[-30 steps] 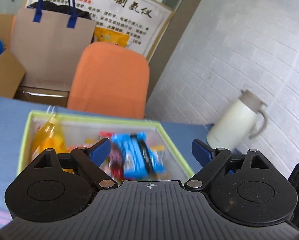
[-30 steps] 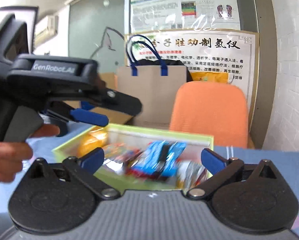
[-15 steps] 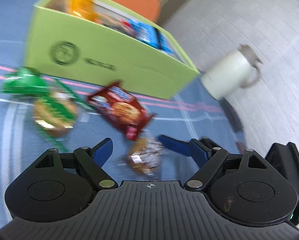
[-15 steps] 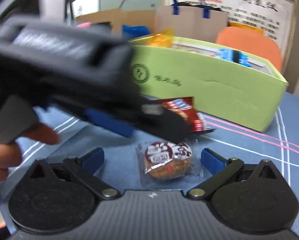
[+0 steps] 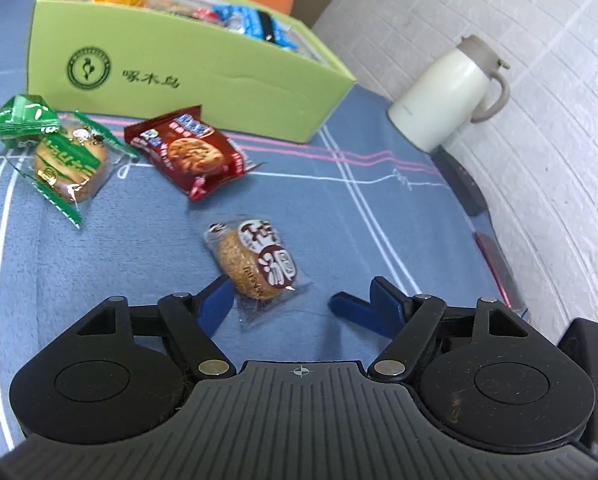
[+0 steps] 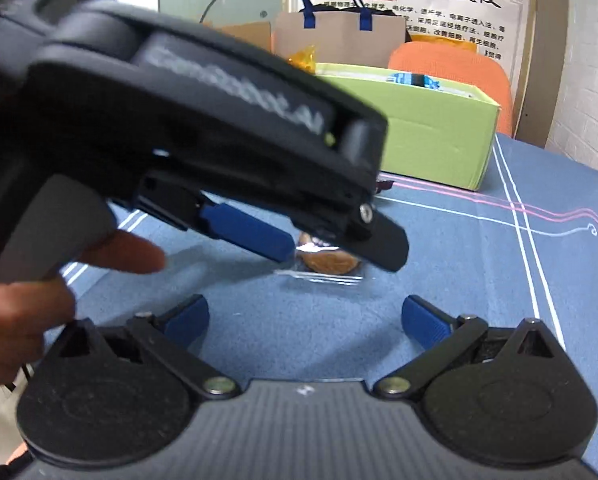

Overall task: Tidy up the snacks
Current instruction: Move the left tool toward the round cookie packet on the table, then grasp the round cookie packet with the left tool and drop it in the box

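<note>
The sesame cake (image 5: 255,266) lies in its clear wrapper on the table (image 5: 339,208), just ahead of my left gripper (image 5: 283,300), which a second ago was looking into the green box (image 5: 187,68) at the snacks already stowed there. Now I have dropped to the table, and my left fingers (image 5: 217,304) are closing, one pad beside the wrapper's near edge, the other still apart from it, so nothing is pinched yet. My right gripper (image 6: 305,318) has come down too, its fingers spread and empty, watching from the side. So this cake looks like my next pick. The red cookie pack (image 5: 189,152) and green pack (image 5: 65,160) wait nearer the box.
</note>
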